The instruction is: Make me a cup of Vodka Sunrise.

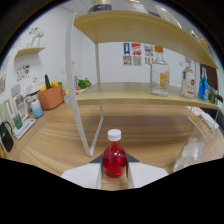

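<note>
Wooden counter [150, 137] under shelf rack [125, 92], clear bottle [160, 75] at 1 o'clock; gripper [114, 172] clamped on red syrup bottle [114, 159], best carried upright, cap level, for pouring.

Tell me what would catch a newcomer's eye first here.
A small red bottle with a white cap, standing between the gripper fingers. Beyond it, a wooden shelf holds a clear bottle with an orange label and a blue bottle.
</note>
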Tool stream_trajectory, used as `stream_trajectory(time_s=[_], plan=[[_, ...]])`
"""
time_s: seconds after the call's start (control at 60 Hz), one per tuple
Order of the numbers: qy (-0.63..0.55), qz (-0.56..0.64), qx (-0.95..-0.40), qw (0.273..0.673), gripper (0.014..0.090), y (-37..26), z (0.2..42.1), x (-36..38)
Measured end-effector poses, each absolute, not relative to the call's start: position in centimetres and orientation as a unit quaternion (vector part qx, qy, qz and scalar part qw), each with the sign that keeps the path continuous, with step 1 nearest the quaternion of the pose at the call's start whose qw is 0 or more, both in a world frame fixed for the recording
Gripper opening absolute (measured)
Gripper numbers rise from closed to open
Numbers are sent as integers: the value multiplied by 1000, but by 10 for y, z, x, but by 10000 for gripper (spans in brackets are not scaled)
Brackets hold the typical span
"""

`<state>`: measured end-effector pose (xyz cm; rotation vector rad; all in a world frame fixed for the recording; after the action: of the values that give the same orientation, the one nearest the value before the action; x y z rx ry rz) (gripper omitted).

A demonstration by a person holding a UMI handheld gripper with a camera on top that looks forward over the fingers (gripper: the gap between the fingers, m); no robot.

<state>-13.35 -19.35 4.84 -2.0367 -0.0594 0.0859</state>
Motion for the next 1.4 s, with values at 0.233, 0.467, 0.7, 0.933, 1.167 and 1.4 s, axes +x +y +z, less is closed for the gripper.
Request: stream_trajectory(time_s=[0.233, 0.467, 0.7, 0.933, 1.167, 1.4], plan=[[-19, 22, -871, 490, 344, -192, 23, -137], [-18, 19, -878, 479, 356, -197, 19, -136], [-22, 41, -873, 485, 472, -209, 27, -138], [-53, 80, -855, 510, 866, -240, 87, -145], [-54, 81, -829, 551, 864, -284, 168, -99], [-19, 37, -828, 558, 859, -311, 182, -6]])
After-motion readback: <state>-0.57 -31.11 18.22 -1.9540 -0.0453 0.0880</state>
